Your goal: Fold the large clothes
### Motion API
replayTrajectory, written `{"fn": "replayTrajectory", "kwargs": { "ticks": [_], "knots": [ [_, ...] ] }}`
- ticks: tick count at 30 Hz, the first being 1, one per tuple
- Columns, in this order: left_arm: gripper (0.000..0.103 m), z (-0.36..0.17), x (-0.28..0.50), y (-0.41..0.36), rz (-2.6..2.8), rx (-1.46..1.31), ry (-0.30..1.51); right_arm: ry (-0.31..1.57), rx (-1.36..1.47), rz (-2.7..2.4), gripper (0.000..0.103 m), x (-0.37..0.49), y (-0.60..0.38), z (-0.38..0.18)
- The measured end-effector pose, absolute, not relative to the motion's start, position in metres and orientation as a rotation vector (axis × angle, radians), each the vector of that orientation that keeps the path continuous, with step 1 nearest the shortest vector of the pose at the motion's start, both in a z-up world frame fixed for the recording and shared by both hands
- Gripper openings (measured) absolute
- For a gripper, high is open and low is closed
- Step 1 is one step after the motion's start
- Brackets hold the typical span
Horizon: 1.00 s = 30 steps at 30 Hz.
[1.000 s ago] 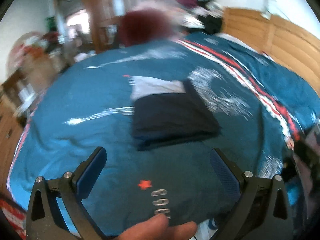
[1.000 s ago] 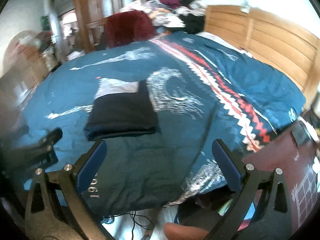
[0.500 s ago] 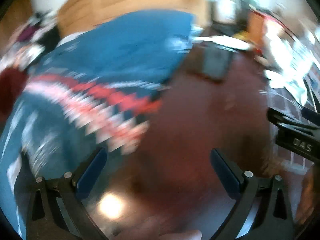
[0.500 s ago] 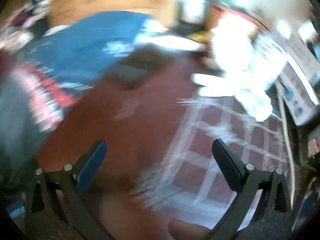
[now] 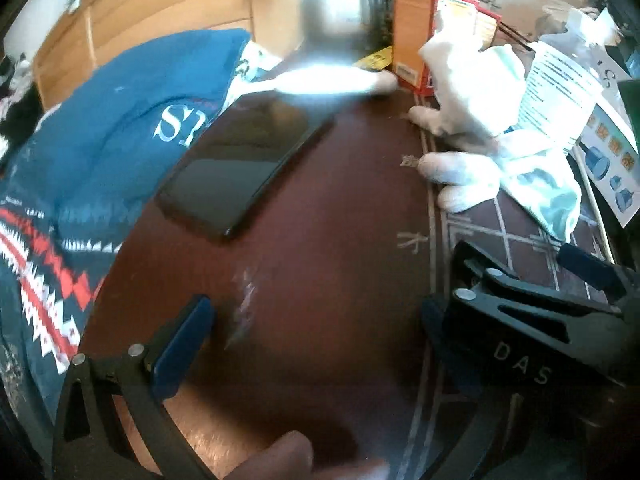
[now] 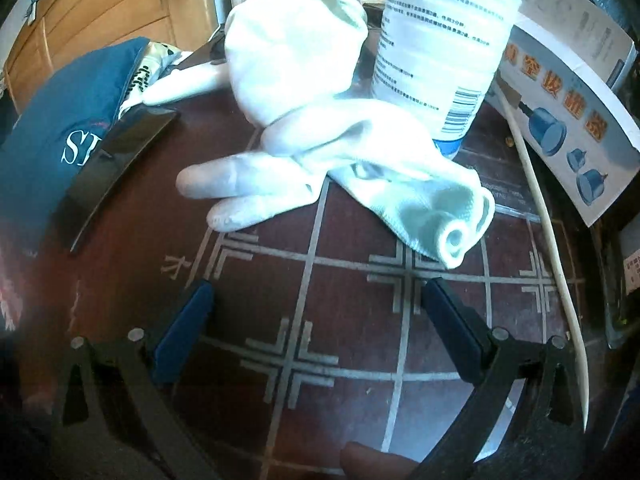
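Both grippers are over a dark red-brown table (image 5: 320, 240) beside the bed. My left gripper (image 5: 316, 336) is open and empty above the bare tabletop. My right gripper (image 6: 316, 316) is open and empty over the table's inlaid grid lines; it also shows at the right of the left wrist view (image 5: 532, 312). The blue patterned bed cover (image 5: 100, 140) lies at the left edge, also in the right wrist view (image 6: 60, 120). The folded dark garment is out of view.
A black phone (image 5: 244, 160) lies on the table near the bed. White gloves (image 6: 320, 120) lie ahead, with a white plastic bottle (image 6: 440, 40), a printed box (image 6: 568, 100), a thin stick (image 6: 548, 220) and an orange carton (image 5: 416, 28) behind.
Both grippers swung right, away from the bed and the folded dark garment, and now sit over the side table. Both stay open and empty.
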<state>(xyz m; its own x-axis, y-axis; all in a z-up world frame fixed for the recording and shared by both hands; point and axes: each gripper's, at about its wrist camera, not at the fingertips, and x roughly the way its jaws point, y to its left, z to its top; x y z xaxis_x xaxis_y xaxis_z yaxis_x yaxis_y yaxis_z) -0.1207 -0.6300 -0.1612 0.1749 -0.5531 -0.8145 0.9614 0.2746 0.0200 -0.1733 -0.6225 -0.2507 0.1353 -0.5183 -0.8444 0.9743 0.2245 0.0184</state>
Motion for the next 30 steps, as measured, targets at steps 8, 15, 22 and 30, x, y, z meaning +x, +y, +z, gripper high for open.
{"fn": "replayTrajectory", "kwargs": {
  "ticks": [8, 15, 22, 30],
  "knots": [
    [0.103, -0.1611, -0.1146, -0.6241, -1.191, 0.613, 0.822, 0.808, 0.689, -1.22, 0.103, -0.1719, -0.6291, -0.2486],
    [0.103, -0.1608, -0.115, -0.6241, -1.19, 0.613, 0.822, 0.808, 0.687, -1.221, 0.103, -0.1729, -0.6257, -0.2488],
    [0.103, -0.1607, -0.1152, -0.6241, -1.19, 0.613, 0.822, 0.807, 0.685, -1.222, 0.103, -0.173, -0.626, -0.2488],
    [0.103, -0.1609, -0.1147, -0.624, -1.19, 0.613, 0.822, 0.807, 0.684, -1.222, 0.103, -0.1727, -0.627, -0.249]
  ]
}}
